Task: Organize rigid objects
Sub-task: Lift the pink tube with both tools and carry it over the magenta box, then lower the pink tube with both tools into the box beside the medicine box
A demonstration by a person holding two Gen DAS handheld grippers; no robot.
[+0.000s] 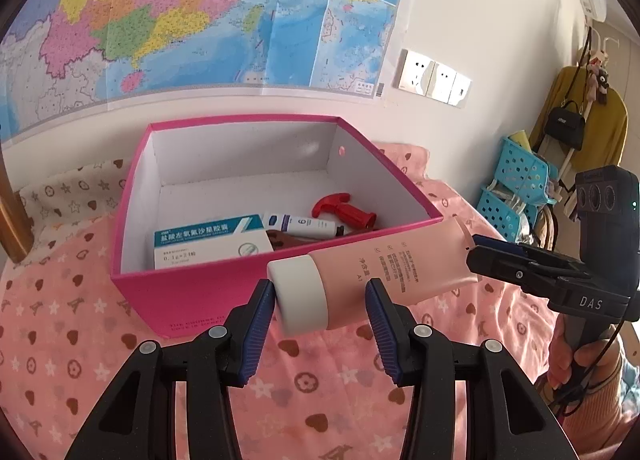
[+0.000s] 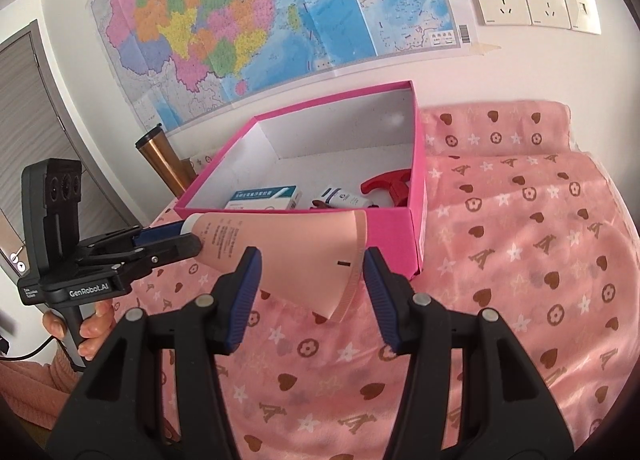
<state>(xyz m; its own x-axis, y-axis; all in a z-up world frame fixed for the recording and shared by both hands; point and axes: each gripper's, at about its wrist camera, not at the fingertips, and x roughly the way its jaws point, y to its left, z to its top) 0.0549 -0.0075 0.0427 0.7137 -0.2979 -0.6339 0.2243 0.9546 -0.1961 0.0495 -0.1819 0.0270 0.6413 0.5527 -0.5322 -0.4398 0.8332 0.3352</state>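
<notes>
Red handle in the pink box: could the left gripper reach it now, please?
Probably not: the left gripper is shut on the pink tube, though the red handle lies uncovered.

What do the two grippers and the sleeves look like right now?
Both grippers are black plastic with blue ribbed pads. The left gripper reads "GenRobot.AI" on its body; the right gripper reads "DAS". Each carries a black camera block with three lenses, and a black cable trails from each handle. Sleeves are pink ribbed knit.
</notes>
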